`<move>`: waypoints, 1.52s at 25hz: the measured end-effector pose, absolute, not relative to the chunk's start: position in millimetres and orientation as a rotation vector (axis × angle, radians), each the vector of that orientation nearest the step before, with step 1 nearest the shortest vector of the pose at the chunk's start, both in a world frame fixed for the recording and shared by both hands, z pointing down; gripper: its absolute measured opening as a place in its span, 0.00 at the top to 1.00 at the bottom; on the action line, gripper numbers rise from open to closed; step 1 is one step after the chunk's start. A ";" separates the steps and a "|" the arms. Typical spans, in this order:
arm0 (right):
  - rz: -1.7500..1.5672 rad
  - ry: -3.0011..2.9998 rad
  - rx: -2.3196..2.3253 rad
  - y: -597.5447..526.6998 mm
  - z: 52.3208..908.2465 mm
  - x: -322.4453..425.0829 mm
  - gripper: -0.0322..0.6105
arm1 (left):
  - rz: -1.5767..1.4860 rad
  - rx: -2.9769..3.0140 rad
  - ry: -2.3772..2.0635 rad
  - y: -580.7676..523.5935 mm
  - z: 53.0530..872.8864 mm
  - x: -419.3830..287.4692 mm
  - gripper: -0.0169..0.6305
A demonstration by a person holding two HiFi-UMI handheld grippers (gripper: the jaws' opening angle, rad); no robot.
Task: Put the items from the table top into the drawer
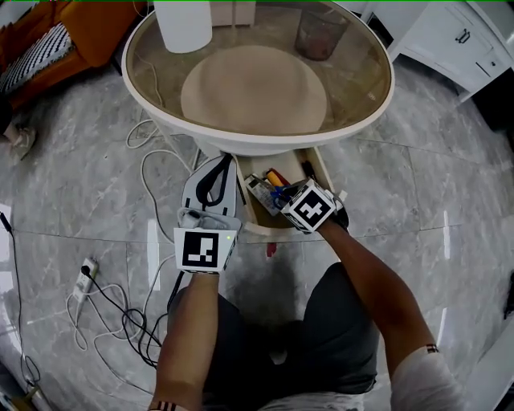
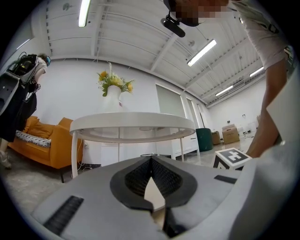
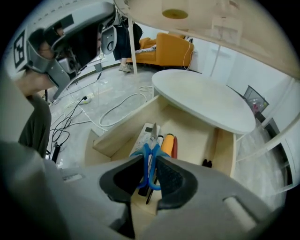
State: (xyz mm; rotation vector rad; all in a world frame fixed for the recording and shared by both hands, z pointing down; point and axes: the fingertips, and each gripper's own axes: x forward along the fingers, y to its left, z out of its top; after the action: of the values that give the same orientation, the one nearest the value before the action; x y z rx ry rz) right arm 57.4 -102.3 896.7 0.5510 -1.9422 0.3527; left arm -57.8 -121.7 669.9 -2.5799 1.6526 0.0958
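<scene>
Scissors (image 3: 151,145) are clamped by their blue handles in the right gripper (image 3: 150,158). The jaws are closed onto the loops, and the blades are aimed down into the open drawer (image 1: 321,164) under the round table (image 1: 377,104). That tip-first hold looks picked so they can be slid in lengthwise beside the remote (image 3: 144,136) and the orange marker (image 3: 168,143) lying in there, not dropped flat across them.

The left gripper (image 2: 151,160) is pinched together at the tips with nothing in it. It's held level just beside the drawer's left side, probably parked there so the opening isn't blocked.

Up on the glass top, a white cylinder (image 1: 183,24) and a see-through cup (image 1: 321,32) can be seen near the far edge. So the job is likely not finished once the scissors are let go.
</scene>
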 end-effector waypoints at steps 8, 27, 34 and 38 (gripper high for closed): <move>0.392 -1.889 0.532 -103.6 912.1 61.5 0.81 | 0.089 -2.619 1.633 -124.8 672.5 -47.4 0.97; 0.319 -2.213 0.700 -119.7 842.3 53.9 0.83 | 0.047 -2.746 1.520 -123.0 693.7 -23.6 0.97; 0.168 -2.382 0.748 -114.9 797.1 39.6 0.91 | 0.045 -2.790 1.502 -118.6 692.2 -17.3 0.97; 0.116 -2.470 0.772 -112.2 772.1 33.7 0.95 | 0.032 -2.794 1.501 -115.9 690.1 -15.7 0.97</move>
State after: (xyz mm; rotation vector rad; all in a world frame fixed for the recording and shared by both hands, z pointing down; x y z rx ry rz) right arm 33.7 -112.2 772.1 0.7723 -2.4700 0.1164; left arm -15.7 -115.9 690.1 -2.7938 1.5008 0.0320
